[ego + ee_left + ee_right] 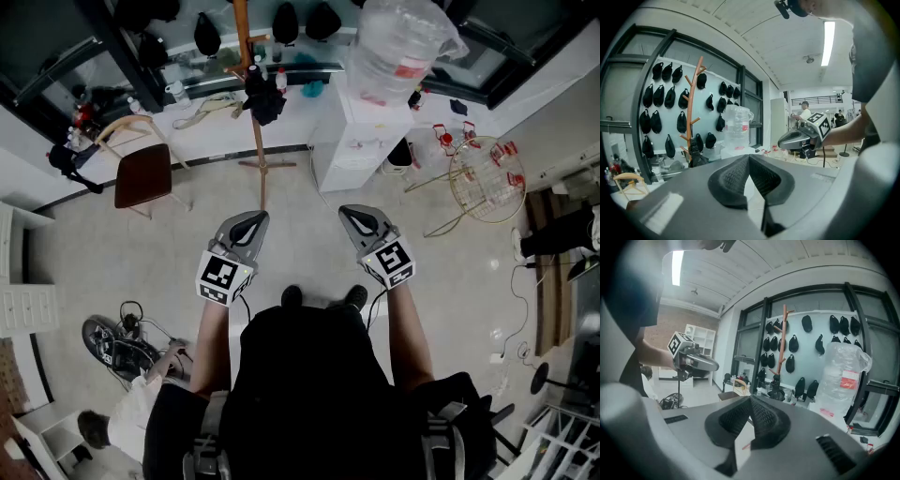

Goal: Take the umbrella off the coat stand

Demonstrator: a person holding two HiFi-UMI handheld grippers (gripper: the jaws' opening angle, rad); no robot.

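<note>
Far left sits a wooden chair point(142, 173), then the coat stand point(260, 150), seen steeply from above with its top cut off at the frame edge. The umbrella point(263, 101) on it is only a dark folded bundle against the pole, handle and tip impossible to pick out. In the left gripper view it hangs low, long axis roughly upright along the pole. Nearer us, the left gripper point(251, 221) and right gripper point(356, 217) both have fingers pressed together on nothing, well short of the stand, water bottle point(398, 47) off right.

Office-like workroom (water dispenser point(352, 141), chair point(142, 173))
</note>
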